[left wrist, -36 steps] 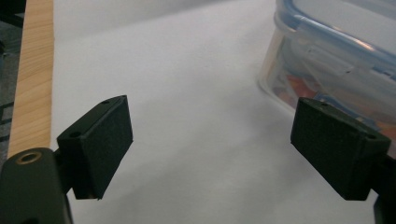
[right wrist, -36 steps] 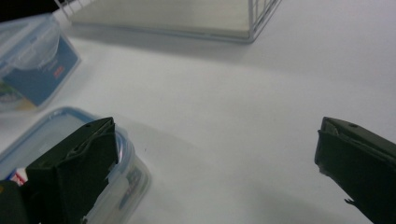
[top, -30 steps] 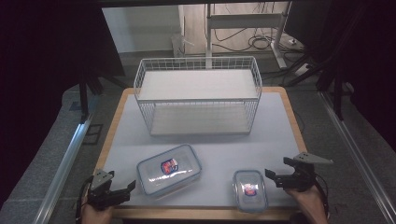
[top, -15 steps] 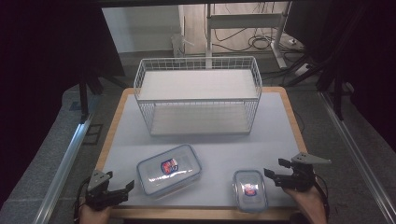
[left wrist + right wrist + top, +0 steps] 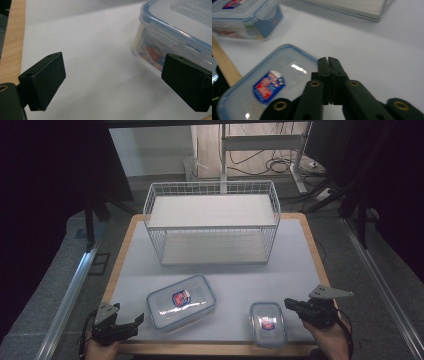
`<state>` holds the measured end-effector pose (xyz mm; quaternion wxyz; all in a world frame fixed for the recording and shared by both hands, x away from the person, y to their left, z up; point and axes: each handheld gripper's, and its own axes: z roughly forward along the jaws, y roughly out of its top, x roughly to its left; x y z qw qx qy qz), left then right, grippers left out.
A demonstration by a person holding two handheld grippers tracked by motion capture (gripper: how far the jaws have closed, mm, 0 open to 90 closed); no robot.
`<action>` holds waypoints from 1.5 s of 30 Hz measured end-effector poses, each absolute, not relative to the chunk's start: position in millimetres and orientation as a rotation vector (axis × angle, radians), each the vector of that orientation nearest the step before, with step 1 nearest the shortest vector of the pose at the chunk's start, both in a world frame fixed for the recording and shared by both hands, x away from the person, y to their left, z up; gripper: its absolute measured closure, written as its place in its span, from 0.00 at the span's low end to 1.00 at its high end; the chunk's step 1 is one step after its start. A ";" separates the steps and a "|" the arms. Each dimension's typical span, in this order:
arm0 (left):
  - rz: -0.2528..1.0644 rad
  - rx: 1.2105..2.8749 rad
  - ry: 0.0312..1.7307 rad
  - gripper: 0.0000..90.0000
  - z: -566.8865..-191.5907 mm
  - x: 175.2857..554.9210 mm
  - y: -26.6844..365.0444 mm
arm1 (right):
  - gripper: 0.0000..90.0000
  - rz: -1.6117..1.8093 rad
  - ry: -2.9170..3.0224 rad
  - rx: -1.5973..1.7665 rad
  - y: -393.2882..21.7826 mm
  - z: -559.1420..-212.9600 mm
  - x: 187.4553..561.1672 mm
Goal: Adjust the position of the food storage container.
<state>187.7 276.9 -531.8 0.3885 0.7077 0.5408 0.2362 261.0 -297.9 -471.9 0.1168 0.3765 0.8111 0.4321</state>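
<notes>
Left gripper view – left gripper (image 5: 112, 82) wide open, empty; right gripper (image 5: 328, 61) closed, empty.

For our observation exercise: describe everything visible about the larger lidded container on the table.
The larger container is a clear plastic rectangular box with rounded corners, a blue-rimmed lid with side clips, and a red-and-blue label on top. It is closed, lies flat on the white mat in front of the wire basket, and nothing grips it.

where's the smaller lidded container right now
In the high view the smaller container lies near the table's front edge, right of centre, between the larger container and the right gripper.
</notes>
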 end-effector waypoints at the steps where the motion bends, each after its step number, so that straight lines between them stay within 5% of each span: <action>1: 0.604 1.795 1.375 0.06 -531.7 187.4 277.3 | 1.00 1.271 2.390 1.091 -295.0 -470.4 259.8; 26: 0.599 1.824 1.381 0.06 -534.4 188.6 273.8 | 1.00 1.273 2.764 0.847 -244.3 -483.0 184.2; 45: 0.578 1.853 1.368 0.06 -536.2 190.3 270.1 | 1.00 1.171 2.715 0.806 -222.5 -493.2 205.0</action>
